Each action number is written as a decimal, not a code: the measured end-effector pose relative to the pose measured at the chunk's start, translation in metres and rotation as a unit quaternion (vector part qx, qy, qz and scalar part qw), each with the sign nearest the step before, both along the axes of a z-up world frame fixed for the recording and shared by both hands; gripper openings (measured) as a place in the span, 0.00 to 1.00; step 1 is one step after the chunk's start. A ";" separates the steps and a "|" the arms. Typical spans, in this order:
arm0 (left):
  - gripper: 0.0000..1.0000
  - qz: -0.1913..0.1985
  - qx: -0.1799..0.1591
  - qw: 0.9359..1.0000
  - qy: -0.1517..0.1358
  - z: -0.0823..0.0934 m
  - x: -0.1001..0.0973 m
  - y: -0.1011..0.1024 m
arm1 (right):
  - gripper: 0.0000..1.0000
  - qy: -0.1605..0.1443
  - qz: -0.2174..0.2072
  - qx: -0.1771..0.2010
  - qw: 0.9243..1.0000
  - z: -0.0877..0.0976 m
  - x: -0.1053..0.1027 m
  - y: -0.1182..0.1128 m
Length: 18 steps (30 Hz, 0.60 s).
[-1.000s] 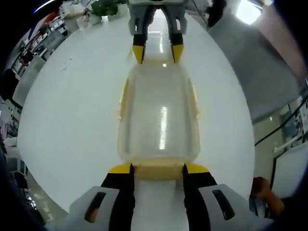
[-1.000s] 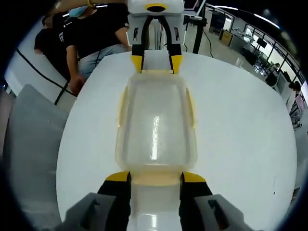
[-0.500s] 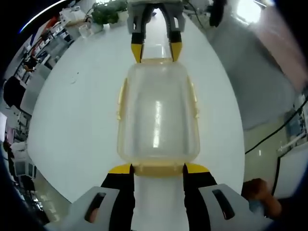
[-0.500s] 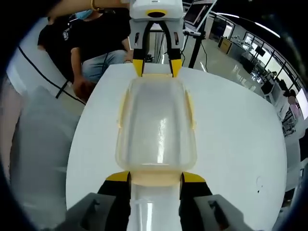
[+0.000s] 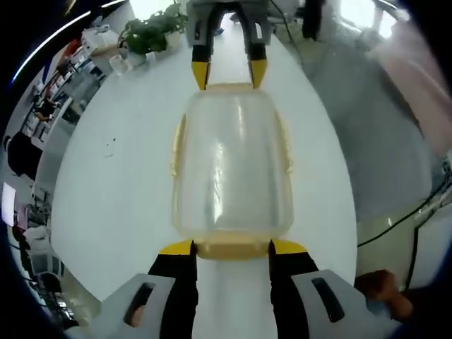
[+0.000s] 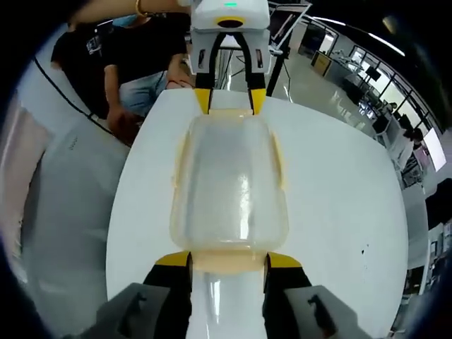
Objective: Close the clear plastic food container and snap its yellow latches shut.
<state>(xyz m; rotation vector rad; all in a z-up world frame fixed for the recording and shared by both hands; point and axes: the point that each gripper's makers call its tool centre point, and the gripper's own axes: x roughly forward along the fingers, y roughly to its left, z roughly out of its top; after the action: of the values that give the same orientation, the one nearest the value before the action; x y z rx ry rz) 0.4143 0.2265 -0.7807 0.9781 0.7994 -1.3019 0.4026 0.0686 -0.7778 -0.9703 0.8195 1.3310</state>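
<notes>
Both pairs of jaws stand apart, one at each short end of the clear plastic food container (image 5: 232,169). In the left gripper view the left gripper (image 5: 231,248) has its yellow tips on either side of the near end latch (image 5: 232,248), touching or just beside it. The right gripper (image 5: 229,70) faces it at the far end. The right gripper view shows the same from the other end: the right gripper's yellow tips flank its near latch (image 6: 227,261), and the left gripper stands opposite.

The container has its lid on and appears lifted a little over the white table (image 5: 106,191), toward the middle, though I cannot tell for sure. Two more yellow latches (image 5: 179,145) run along the long sides and seem to stick out.

I judge the end latches are the step in hand. To do it well, both grippers should press inward evenly and together, so the box does not slide or tilt. Setting it flat on the table first would help. Beyond the table's far edge a person (image 6: 134,56) sits.
</notes>
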 end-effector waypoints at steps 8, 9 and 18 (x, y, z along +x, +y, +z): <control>0.37 -0.019 -0.004 1.000 -0.004 0.004 -0.006 -0.039 | 0.37 -0.002 -0.018 -0.008 1.000 0.003 -0.011 -0.039; 0.37 -0.021 -0.005 1.000 -0.005 0.005 -0.007 -0.043 | 0.37 -0.002 -0.020 -0.008 1.000 0.003 -0.012 -0.043; 0.38 -0.030 -0.018 0.999 -0.005 0.006 -0.011 -0.080 | 0.37 0.002 -0.032 -0.010 0.999 0.003 -0.021 -0.080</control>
<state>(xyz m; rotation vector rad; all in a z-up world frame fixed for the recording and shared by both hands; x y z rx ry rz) 0.4031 0.1460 -0.7744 0.9860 0.7423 -1.3568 0.3816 -0.0118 -0.7749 -0.9503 0.8614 1.2723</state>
